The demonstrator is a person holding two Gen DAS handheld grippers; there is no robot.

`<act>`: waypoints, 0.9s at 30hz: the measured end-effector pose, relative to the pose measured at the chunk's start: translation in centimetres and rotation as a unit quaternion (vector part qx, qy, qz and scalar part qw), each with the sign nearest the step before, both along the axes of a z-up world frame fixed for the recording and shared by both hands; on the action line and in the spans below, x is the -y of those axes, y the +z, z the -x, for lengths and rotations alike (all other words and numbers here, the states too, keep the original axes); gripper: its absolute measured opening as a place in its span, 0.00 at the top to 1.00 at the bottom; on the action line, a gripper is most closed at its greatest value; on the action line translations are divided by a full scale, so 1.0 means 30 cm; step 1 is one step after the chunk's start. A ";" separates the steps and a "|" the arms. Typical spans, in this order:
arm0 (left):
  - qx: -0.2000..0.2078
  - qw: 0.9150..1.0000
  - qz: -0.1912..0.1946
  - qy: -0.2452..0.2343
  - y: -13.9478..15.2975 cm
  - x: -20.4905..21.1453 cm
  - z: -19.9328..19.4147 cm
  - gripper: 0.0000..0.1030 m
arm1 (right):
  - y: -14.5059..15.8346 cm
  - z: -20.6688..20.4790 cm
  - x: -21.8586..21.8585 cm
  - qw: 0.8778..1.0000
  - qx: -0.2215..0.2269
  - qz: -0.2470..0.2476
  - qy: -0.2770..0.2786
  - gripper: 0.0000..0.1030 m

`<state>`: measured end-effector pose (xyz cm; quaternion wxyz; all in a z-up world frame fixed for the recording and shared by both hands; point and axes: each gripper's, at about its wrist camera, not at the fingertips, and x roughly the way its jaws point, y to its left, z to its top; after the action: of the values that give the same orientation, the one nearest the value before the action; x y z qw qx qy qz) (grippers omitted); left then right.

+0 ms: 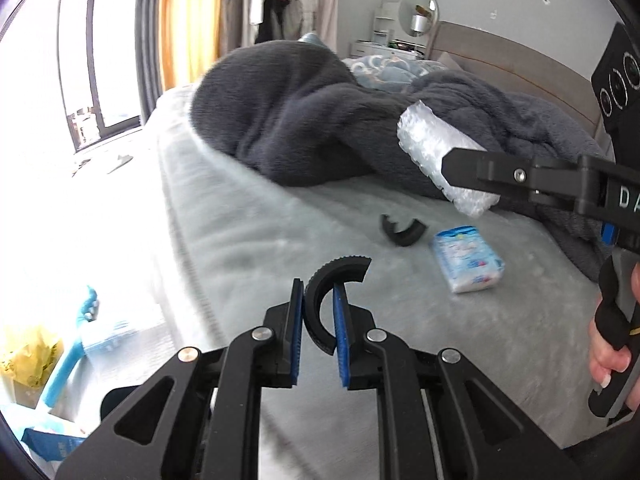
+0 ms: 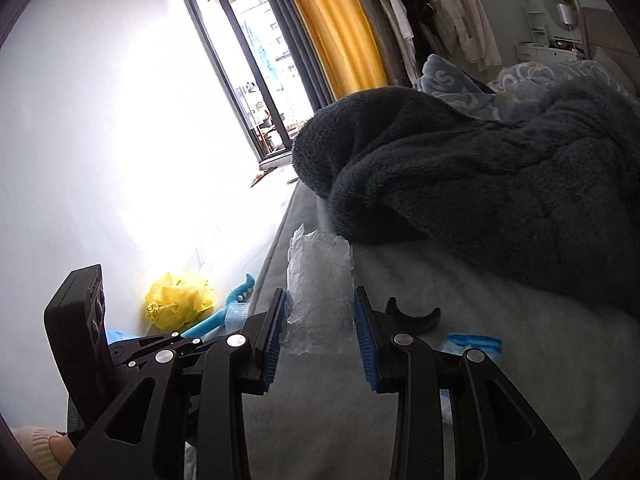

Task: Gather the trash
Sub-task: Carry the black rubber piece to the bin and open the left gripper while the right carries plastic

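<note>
My left gripper [image 1: 318,312] is shut on a black curved plastic piece [image 1: 334,280] with a ribbed rim, held above the pale bed [image 1: 248,232]. A second black curved piece [image 1: 402,232] lies on the bed beyond it, next to a blue and white tissue pack [image 1: 468,260]. My right gripper [image 2: 320,320] is shut on a roll of clear bubble wrap [image 2: 322,280], which stands up between its blue pads. From the left wrist view the bubble wrap [image 1: 436,152] hangs over the bed at the right, in the right gripper's black jaws. The second black piece [image 2: 416,318] and tissue pack [image 2: 476,344] show just past the right gripper.
A dark grey fleece blanket [image 1: 304,120] is heaped on the bed. On the floor by the bed lie a yellow plastic bag [image 2: 178,300] and a blue curved object [image 2: 240,296]. A window [image 2: 256,72] and orange curtain [image 2: 340,28] stand behind. A hand [image 1: 612,344] grips the right handle.
</note>
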<state>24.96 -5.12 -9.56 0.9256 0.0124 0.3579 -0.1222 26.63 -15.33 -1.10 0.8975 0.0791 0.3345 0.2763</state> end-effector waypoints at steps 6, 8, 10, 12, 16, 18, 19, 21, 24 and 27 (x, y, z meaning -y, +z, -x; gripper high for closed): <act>-0.005 1.000 -0.010 0.021 -0.002 -0.128 0.024 0.85 | 0.011 0.001 -0.136 1.000 0.003 0.005 0.030 0.67; -0.009 0.999 -0.014 0.030 -0.009 -0.175 0.032 0.85 | 0.011 0.002 -0.183 0.999 0.003 0.008 0.041 0.67; -0.017 0.999 -0.016 0.040 -0.021 -0.226 0.040 0.85 | 0.011 0.013 -0.234 0.999 0.003 0.011 0.053 0.67; -0.028 0.998 -0.013 0.051 -0.035 -0.281 0.045 0.85 | 0.009 0.019 -0.284 0.998 0.001 0.013 0.063 0.67; -0.052 0.996 -0.013 0.064 -0.067 -0.372 0.064 0.85 | 0.005 0.030 -0.382 0.996 -0.005 0.013 0.084 0.67; -0.066 0.995 -0.019 0.070 -0.092 -0.419 0.076 0.85 | 0.006 0.040 -0.432 0.995 -0.006 0.016 0.098 0.67; -0.071 0.995 -0.021 0.073 -0.105 -0.442 0.079 0.85 | 0.006 0.040 -0.459 0.994 -0.005 0.017 0.105 0.67; -0.084 0.993 -0.030 0.079 -0.133 -0.483 0.090 0.85 | 0.005 0.053 -0.512 0.993 -0.005 0.019 0.118 0.67; -0.110 0.989 -0.033 0.089 -0.183 -0.550 0.104 0.85 | -0.004 0.063 -0.592 0.991 -0.008 0.023 0.135 0.67; -0.136 0.985 -0.035 0.096 -0.232 -0.611 0.118 0.85 | -0.021 0.078 -0.672 0.988 -0.013 0.030 0.150 0.67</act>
<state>21.42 13.22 -16.51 0.8745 -0.0068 0.4844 -0.0209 24.28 4.84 -1.73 0.8435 0.0043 0.3624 0.3964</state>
